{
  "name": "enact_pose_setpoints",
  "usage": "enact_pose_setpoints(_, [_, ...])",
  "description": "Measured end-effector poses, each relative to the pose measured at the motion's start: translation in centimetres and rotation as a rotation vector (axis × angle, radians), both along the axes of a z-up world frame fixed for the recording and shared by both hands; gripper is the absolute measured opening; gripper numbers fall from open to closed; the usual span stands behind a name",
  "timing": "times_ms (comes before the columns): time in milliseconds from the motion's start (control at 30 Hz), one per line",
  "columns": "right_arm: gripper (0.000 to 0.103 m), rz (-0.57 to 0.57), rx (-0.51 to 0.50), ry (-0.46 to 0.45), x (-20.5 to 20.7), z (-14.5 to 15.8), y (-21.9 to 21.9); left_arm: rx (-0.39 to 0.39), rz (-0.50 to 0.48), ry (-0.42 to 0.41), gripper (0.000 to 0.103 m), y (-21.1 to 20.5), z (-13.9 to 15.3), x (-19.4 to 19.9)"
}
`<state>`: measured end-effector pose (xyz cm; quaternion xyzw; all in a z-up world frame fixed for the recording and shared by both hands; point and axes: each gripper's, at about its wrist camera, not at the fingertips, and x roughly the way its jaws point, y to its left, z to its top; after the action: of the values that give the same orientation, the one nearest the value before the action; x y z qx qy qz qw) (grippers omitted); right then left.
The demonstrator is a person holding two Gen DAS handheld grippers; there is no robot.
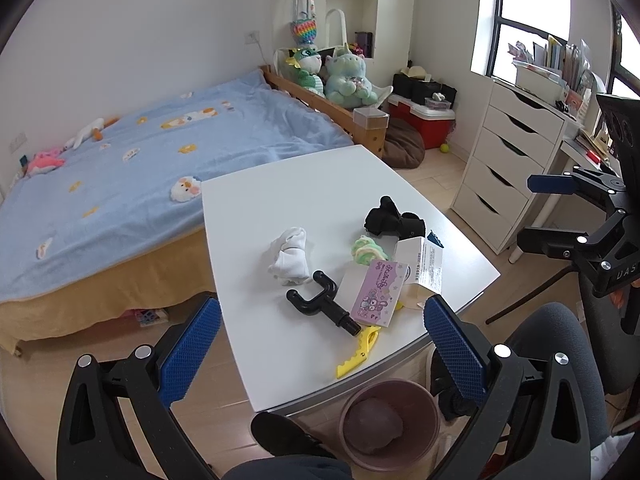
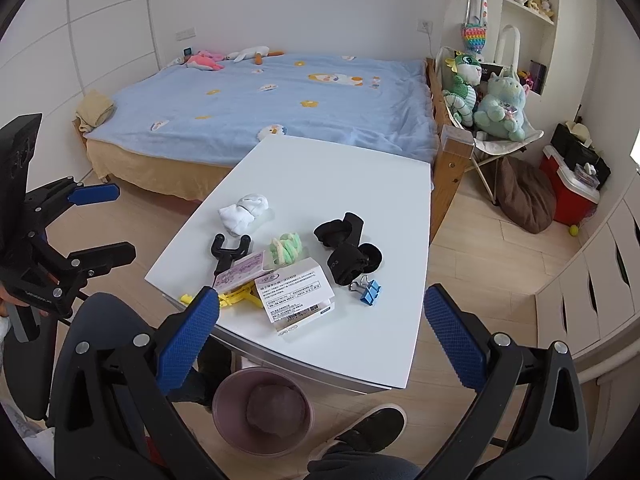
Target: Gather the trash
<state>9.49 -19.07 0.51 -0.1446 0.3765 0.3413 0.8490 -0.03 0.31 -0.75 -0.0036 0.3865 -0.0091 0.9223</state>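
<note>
Beside the blue bed, a white desk is carrying a white box and a purple card. Both the left gripper and right gripper are being held level above the desk's near edge, jaws spread wide, gripping nothing. A pink bin is standing on the floor below.

The table's far half lies bare; clutter crowds the near edge above the bin.
</note>
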Motion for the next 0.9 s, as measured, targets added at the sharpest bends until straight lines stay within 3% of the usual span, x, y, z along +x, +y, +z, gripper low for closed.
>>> enact_pose_setpoints(900, [0.100,0.010,0.001,0.017,-0.04,-0.44,0.09,-0.009,0.005,0.008,0.097,0.54,-0.01,-0.09])
